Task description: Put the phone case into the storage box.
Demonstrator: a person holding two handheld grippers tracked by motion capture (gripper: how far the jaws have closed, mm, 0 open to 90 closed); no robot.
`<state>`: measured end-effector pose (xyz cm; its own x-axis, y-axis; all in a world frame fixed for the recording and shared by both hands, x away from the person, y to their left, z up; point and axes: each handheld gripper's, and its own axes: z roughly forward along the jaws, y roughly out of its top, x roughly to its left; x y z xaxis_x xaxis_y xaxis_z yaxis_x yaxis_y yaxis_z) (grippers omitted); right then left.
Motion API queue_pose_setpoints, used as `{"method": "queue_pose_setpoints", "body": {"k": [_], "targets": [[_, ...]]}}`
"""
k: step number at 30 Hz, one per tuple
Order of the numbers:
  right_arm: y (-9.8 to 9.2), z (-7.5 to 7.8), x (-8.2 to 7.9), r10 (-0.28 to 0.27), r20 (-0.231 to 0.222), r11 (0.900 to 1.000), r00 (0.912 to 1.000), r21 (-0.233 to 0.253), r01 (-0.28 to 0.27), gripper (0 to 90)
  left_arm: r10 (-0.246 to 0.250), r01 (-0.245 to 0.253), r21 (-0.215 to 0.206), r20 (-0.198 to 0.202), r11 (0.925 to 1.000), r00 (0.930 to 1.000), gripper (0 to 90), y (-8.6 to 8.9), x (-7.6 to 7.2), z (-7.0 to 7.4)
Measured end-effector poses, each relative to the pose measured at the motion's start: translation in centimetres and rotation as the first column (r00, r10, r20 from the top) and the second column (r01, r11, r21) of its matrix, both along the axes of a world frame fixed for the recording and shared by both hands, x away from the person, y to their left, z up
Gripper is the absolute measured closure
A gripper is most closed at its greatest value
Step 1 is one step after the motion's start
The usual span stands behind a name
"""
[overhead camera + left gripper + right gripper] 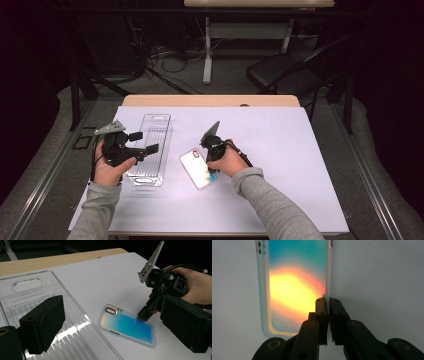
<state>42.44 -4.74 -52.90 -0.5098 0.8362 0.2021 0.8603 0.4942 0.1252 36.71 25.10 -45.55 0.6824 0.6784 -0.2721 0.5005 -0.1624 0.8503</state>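
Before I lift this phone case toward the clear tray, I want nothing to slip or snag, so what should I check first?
1. Right gripper on the iridescent blue phone case: ok, jaws pinch one long side rim.
2. Depth of that pinch: not ok, only the jaw tips catch the thin rim, so the case may swing on lifting.
3. Case lying flat on the white table sheet: ok.
4. Clear plastic tray ready beside the case: ok, nothing shows inside it.
5. Left gripper out of the way: cannot tell; its open jaws hang over the tray.
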Motion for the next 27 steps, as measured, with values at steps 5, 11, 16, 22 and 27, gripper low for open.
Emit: {"method": "queue_pose_setpoints", "body": {"k": [5,11,16,22,27], "targets": [[-0.02,0.02,-0.02,-0.002,0.003,1.0,1.0,-0.004,0.002,86.3,0.002,-0.002,-0.002,0.0,1.0,1.0,6.4,0.03,0.0,0.01],[0.01,0.12,0.0,-0.008,-0.009,1.0,0.9999,-0.015,0.008,86.6,0.002,-0.002,0.001,-0.001,1.0,1.0,6.4,0.04,0.01,-0.02],[0.04,0.01,-0.06,-0.016,0.002,1.0,0.9999,-0.004,0.016,86.8,0.0,0.0,0.0,0.0,1.0,1.0,6.8,0.09,0.02,-0.02],[0.02,-0.1,-0.14,-0.016,0.021,1.0,0.9997,0.006,0.016,87.0,0.001,-0.001,0.0,-0.001,1.0,1.0,6.9,0.09,0.04,-0.06],[0.01,0.02,-0.22,-0.021,0.012,1.0,0.9997,0.003,0.021,87.2,0.002,-0.002,0.001,-0.004,1.0,1.0,7.0,0.08,0.05,-0.09]]}}
